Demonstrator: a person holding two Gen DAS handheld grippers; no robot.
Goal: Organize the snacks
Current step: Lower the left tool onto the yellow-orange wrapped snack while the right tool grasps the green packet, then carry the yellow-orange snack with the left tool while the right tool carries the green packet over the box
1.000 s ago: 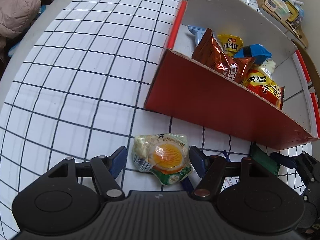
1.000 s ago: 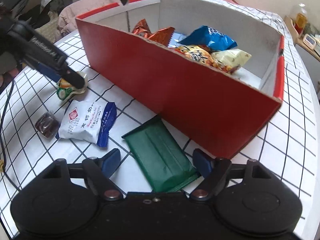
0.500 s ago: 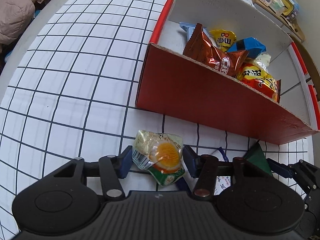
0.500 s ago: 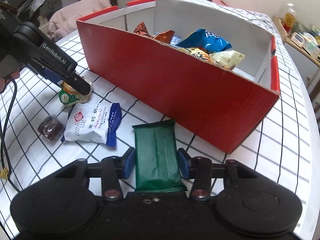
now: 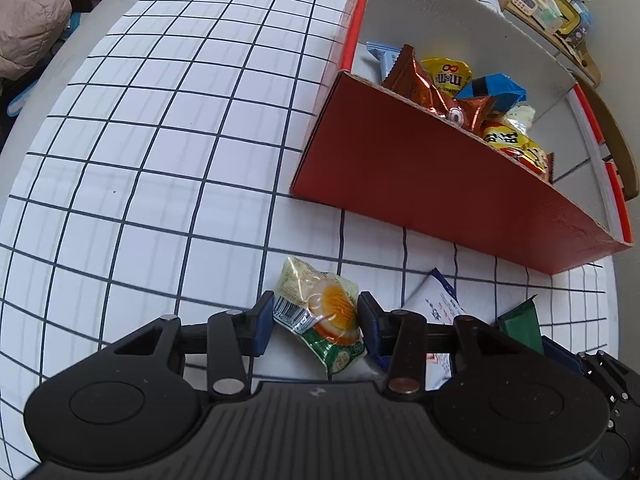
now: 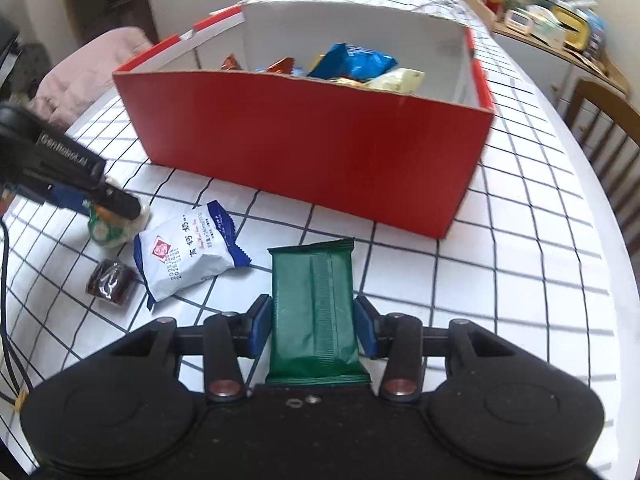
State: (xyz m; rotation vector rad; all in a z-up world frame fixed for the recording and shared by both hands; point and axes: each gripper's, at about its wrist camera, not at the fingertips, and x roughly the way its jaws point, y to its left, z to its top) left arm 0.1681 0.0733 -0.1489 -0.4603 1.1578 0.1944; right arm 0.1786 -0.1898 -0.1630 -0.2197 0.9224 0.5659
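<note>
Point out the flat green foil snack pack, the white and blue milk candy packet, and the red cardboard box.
Flat green foil snack pack (image 6: 314,304), right wrist view, centre of wrapper.
White and blue milk candy packet (image 6: 188,256), right wrist view, printed white face.
Red cardboard box (image 6: 304,152), right wrist view, front wall.

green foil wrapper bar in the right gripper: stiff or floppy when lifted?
Probably fairly stiff: the flat green foil-wrapped bar lies straight between the right gripper's blue pads without buckling. Likely light, given its thinness. Its smooth wrapper may be slippery, and the long end ahead of the pads could droop.

Two steep wrist views, shared box
</note>
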